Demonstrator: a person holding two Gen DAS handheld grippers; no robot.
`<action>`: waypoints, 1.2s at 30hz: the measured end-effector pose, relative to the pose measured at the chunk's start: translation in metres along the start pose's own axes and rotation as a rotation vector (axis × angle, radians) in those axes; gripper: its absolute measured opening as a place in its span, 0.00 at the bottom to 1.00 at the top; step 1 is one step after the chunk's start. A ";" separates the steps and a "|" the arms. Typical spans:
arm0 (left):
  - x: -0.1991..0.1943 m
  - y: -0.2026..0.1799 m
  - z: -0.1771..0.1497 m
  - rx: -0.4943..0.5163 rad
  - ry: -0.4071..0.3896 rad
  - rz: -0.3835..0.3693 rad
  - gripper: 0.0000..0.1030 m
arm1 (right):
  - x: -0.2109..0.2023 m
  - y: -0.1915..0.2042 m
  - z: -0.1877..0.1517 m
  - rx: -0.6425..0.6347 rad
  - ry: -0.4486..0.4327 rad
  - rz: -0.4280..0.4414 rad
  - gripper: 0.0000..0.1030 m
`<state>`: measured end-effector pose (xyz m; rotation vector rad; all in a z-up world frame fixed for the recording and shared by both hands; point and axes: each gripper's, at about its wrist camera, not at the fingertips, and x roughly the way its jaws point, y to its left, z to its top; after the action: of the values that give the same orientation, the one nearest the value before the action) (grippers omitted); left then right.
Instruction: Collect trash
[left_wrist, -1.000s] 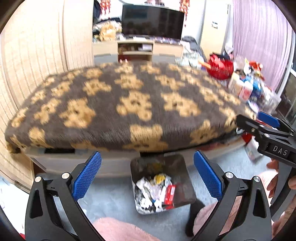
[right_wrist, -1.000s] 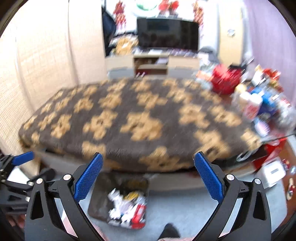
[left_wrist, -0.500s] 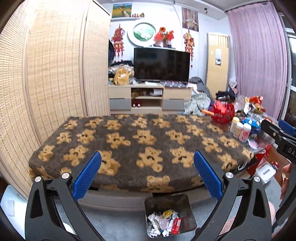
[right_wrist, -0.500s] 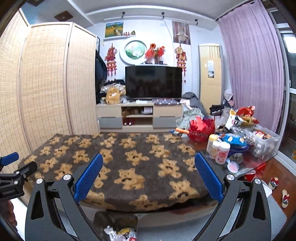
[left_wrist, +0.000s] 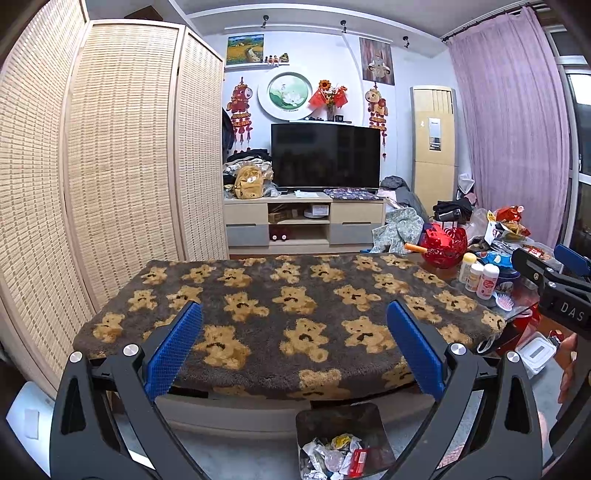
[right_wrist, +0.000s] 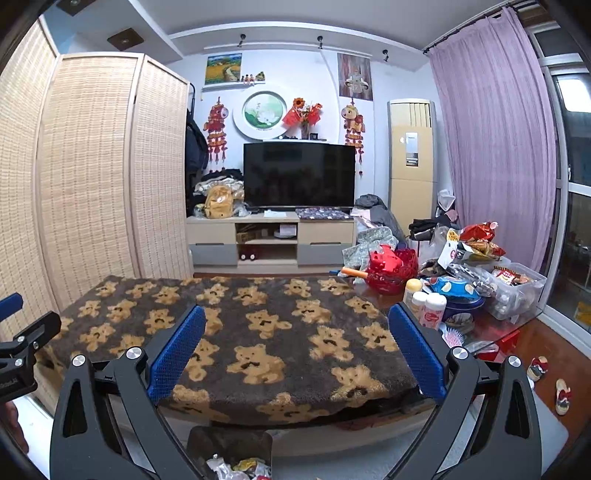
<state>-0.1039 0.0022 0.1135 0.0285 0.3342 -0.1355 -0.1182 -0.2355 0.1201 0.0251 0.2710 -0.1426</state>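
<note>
A dark square trash bin (left_wrist: 341, 439) stands on the floor in front of the table, holding crumpled wrappers (left_wrist: 334, 458); it also shows in the right wrist view (right_wrist: 229, 452). My left gripper (left_wrist: 293, 350) is open and empty, raised above the bin and facing the table. My right gripper (right_wrist: 295, 350) is open and empty, also raised, and shows at the right edge of the left wrist view (left_wrist: 554, 280). The left gripper appears at the left edge of the right wrist view (right_wrist: 18, 350).
A low table under a brown teddy-bear blanket (left_wrist: 295, 314) fills the middle. Its right end holds bottles (left_wrist: 478, 275), a red basket (left_wrist: 441, 243) and snack bags (right_wrist: 480, 240). A bamboo screen (left_wrist: 110, 166) stands left, and a TV stand (left_wrist: 303, 221) behind.
Both grippers have lifted and tilted up from the bin, so the view now takes in the whole table and the room. The bin has dropped to the bottom edge. Both stay open.
</note>
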 end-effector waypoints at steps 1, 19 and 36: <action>-0.001 0.001 0.000 -0.003 0.000 -0.002 0.92 | -0.001 0.001 0.000 -0.003 -0.003 -0.007 0.97; -0.004 0.003 0.003 -0.016 -0.007 -0.012 0.92 | -0.002 0.003 0.004 -0.003 0.007 -0.020 0.97; -0.004 0.004 0.007 -0.015 -0.009 -0.008 0.92 | -0.001 0.002 0.009 0.007 0.006 -0.023 0.97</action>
<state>-0.1050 0.0060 0.1213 0.0121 0.3261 -0.1414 -0.1161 -0.2335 0.1291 0.0290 0.2772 -0.1663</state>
